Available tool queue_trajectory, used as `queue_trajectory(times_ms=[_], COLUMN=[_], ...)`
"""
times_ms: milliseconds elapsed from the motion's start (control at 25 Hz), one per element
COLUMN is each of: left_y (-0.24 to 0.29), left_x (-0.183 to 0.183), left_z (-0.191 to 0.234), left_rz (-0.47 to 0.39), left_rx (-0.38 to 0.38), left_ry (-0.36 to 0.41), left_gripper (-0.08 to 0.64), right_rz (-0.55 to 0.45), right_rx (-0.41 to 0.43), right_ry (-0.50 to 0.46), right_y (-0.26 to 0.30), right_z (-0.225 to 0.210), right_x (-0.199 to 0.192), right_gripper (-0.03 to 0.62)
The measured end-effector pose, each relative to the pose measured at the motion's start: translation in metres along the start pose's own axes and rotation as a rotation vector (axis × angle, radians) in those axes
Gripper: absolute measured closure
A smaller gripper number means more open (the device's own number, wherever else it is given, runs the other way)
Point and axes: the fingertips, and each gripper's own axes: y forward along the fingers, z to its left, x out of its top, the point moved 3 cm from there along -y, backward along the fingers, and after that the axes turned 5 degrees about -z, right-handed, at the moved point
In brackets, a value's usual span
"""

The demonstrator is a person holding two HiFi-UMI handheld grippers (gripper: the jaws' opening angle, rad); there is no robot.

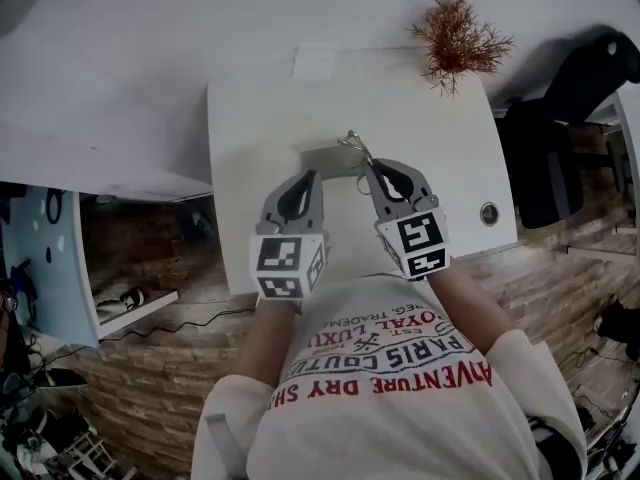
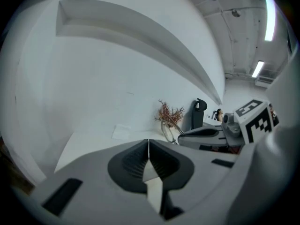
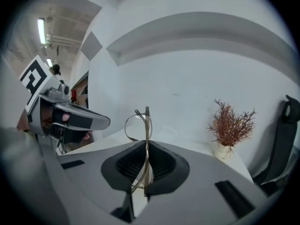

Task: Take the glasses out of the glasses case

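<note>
Thin metal-framed glasses (image 1: 355, 148) are pinched between the pads of my right gripper (image 1: 368, 173), which is shut on them. In the right gripper view the glasses (image 3: 138, 125) stand upright out of the right gripper (image 3: 147, 146), one lens rim showing above the tips. A flat grey glasses case (image 1: 330, 160) lies on the white table (image 1: 440, 138) between both gripper tips. My left gripper (image 1: 308, 176) hovers at the case's left edge. It is shut (image 2: 149, 146), and I see nothing between its pads. The left gripper view also catches the glasses (image 2: 168, 131).
A dried reddish plant (image 1: 458, 33) stands at the table's far right corner. A white sheet (image 1: 315, 63) lies at the far edge. A round cable hole (image 1: 489, 213) sits near the right edge. A black chair (image 1: 570, 88) stands beyond the table's right side.
</note>
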Motion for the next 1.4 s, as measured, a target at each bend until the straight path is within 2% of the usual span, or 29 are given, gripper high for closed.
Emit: queue_trajectory(times_ms=[240, 440, 1040, 1400], left_y=[-0.007, -0.016, -0.029, -0.025], left_x=[0.002, -0.001, -0.005, -0.012], left_z=[-0.012, -0.017, -0.005, -0.003], left_rz=[-0.012, -0.015, -0.015, -0.002], left_rx=[-0.021, -0.016, 0.023, 0.027], left_ry=[0.014, 0.022, 0.011, -0.012], left_gripper=[0.551, 0.551, 0.551, 0.551], right_rz=[-0.033, -0.054, -0.036, -0.018], right_rx=[-0.077, -0.079, -0.052, -0.038], right_ry=[0.104, 0.159, 0.224, 0.222], right_y=[-0.018, -0.026, -0.019, -0.016], right_z=[-0.009, -0.008, 0.006, 0.005], right_x=[0.002, 0.001, -0.004, -0.007], right_gripper=[0.566, 0.566, 0.566, 0.566])
